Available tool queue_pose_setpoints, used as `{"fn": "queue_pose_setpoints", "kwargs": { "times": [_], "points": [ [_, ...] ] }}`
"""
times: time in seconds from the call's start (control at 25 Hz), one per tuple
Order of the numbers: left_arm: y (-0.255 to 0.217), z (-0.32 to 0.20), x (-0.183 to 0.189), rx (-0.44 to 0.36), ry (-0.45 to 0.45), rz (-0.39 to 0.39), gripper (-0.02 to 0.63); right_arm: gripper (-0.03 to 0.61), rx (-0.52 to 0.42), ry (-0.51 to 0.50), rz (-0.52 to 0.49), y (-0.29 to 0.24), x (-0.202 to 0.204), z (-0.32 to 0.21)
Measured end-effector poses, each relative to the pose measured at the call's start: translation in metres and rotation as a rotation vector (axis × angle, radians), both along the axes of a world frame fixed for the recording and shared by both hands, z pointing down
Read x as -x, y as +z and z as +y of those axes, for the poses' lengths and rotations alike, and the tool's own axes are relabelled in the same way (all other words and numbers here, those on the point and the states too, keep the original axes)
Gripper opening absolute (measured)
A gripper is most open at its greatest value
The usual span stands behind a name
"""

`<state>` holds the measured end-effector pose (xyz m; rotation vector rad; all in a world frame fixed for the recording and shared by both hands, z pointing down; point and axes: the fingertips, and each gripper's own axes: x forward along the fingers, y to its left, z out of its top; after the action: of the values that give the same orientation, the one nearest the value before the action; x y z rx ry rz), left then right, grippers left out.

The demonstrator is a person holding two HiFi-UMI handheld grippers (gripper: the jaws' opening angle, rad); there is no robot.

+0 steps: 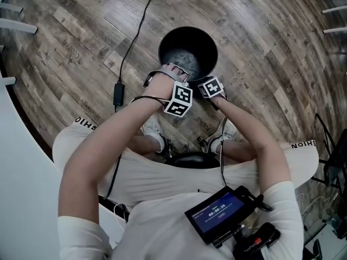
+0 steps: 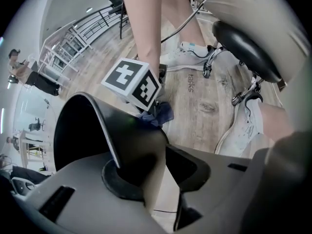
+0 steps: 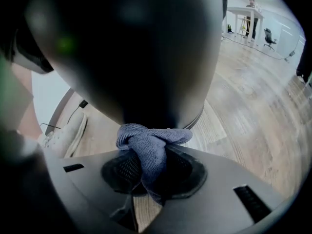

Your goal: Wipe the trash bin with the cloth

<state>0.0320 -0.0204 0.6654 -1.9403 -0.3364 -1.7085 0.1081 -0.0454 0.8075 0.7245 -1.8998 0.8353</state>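
Note:
The round black trash bin stands upright on the wood floor ahead of my feet. My left gripper reaches over its near rim. In the left gripper view the bin's wall runs between the jaws of that gripper and lies against one pad, with a thin strip of floor showing before the other. My right gripper is low against the bin's outer wall. It is shut on a bunched blue-grey cloth that touches the wall. The cloth also shows under the right gripper's marker cube.
A black cable with a power adapter lies on the floor left of the bin. My white shoes and a stool's base are just behind the bin. A white table edge borders the left side.

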Motion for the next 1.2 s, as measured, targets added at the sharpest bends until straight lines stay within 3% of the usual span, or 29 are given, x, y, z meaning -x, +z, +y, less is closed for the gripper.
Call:
{"fn": "queue_pose_setpoints", "kwargs": {
  "times": [0.12, 0.4, 0.68, 0.88, 1.2],
  "points": [
    [0.0, 0.003, 0.005, -0.006, 0.022, -0.003, 0.156, 0.104, 0.027, 0.022, -0.04, -0.036, 0.004, 0.008],
    [-0.011, -0.005, 0.024, -0.051, 0.087, -0.019, 0.156, 0.104, -0.066, -0.118, -0.119, -0.134, 0.026, 0.027],
    [-0.014, -0.026, 0.043, -0.145, 0.138, -0.059, 0.148, 0.104, -0.111, -0.01, -0.17, -0.205, 0.03, 0.011],
    [-0.008, -0.02, 0.042, -0.172, 0.212, -0.101, 0.098, 0.104, -0.094, 0.021, -0.165, -0.201, 0.03, 0.01],
    [-0.008, -0.016, 0.029, -0.139, 0.152, -0.086, 0.094, 0.104, -0.061, -0.031, -0.102, -0.115, 0.029, 0.008]
  ]
}}
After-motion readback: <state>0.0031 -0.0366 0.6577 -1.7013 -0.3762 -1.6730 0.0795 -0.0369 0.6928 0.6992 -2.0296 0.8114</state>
